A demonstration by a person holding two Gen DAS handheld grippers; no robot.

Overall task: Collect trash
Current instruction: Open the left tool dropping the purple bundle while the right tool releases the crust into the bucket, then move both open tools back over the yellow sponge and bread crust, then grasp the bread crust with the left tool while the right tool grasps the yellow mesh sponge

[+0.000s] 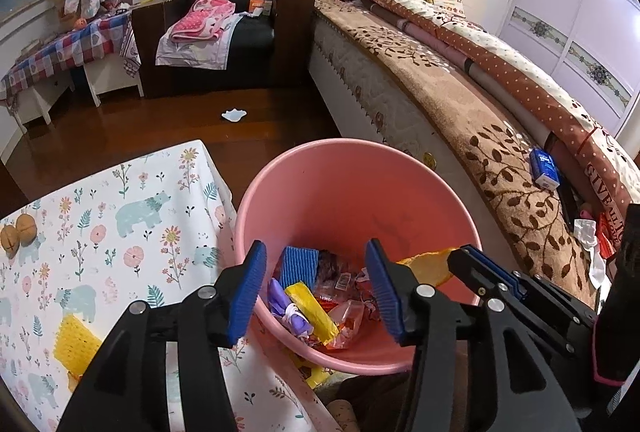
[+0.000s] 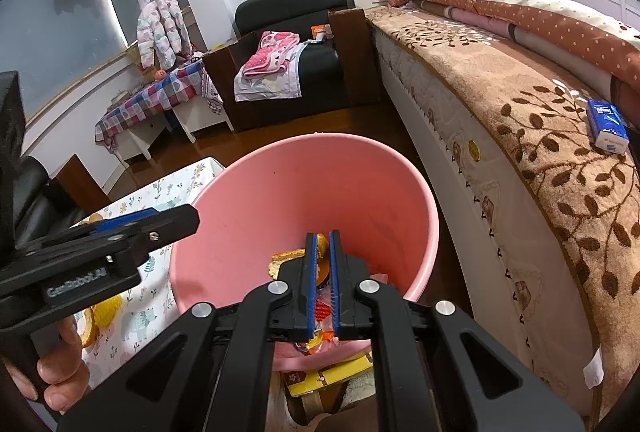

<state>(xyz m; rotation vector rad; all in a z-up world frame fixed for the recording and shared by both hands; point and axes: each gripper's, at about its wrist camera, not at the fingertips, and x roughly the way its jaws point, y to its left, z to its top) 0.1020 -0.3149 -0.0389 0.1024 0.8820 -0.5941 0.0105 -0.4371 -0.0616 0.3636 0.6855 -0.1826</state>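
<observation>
Now we begin at the trash: a pink bin (image 1: pixel 320 172) stands on the floor between the cloth-covered surface (image 1: pixel 120 212) and the bed (image 1: pixel 460 120), and already holds wrappers (image 1: pixel 344 308), a yellow packet (image 1: pixel 312 308) and a blue foam net (image 1: pixel 298 266). We judge the task well advanced but unfinished. Over the bin's mouth hangs the left claw (image 1: pixel 316 292), its jaws wide apart with nothing between them. Beside it the right claw (image 2: pixel 323 284) also points into the bin, its jaws nearly together; whether they pinch the orange peel (image 2: pixel 288 258) seen just beyond them we cannot tell. Still to be gathered, in our judgement: a yellow foam net (image 1: pixel 74 348) and two walnuts (image 1: pixel 18 232) on the surface, a yellow wrapper (image 2: pixel 324 374) on the floor under the bin's near edge, a white scrap (image 1: pixel 234 115) farther off on the floor, and papers (image 1: pixel 592 240) on the bed.
</observation>
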